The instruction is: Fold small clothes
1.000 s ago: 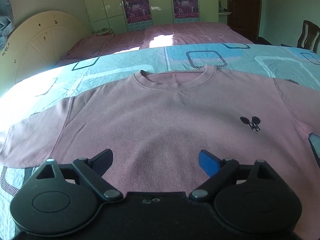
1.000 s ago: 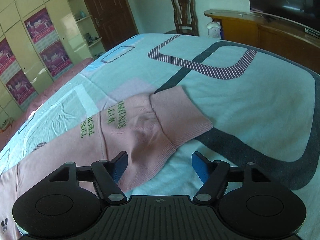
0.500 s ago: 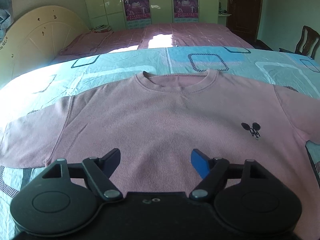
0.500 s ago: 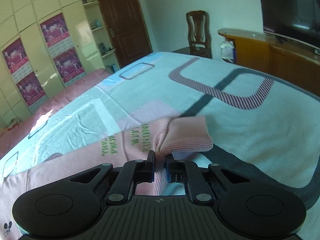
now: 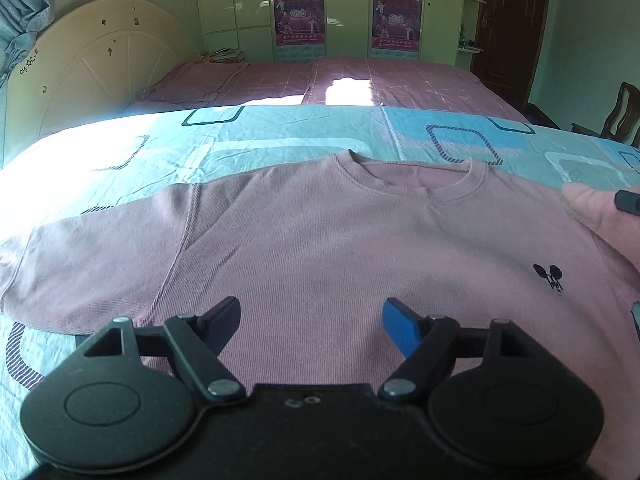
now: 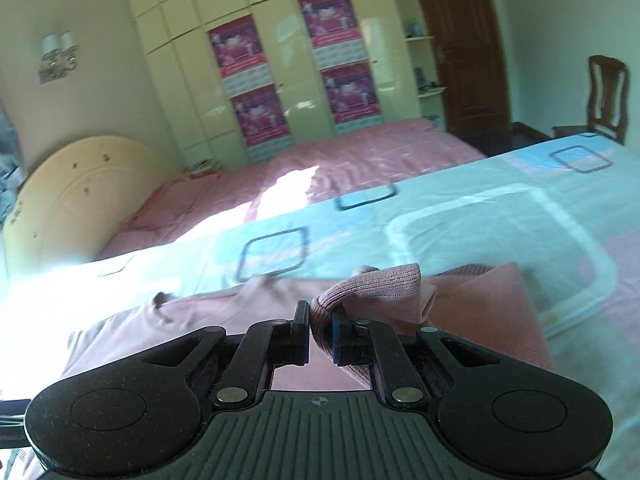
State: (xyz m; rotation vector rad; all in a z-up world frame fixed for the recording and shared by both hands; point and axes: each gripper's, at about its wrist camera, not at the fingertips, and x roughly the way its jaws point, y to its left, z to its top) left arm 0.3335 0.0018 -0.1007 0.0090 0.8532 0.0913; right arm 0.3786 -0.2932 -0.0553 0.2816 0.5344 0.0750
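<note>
While the pink sweater [image 5: 320, 240] lies flat on the blue bedsheet [image 5: 280, 140], the left gripper [image 5: 312, 320] hangs wide open over its middle, holding nothing. At three o'clock, the right gripper [image 6: 320, 320] pinches the sleeve cuff [image 6: 372, 284] tight.

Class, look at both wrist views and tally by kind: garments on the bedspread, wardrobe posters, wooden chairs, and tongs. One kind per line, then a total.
Pink sweatshirt: 1
Wardrobe posters: 4
Wooden chair: 1
Tongs: 2, left tongs open over the sweatshirt, right tongs shut on its sleeve cuff
Total: 8
</note>
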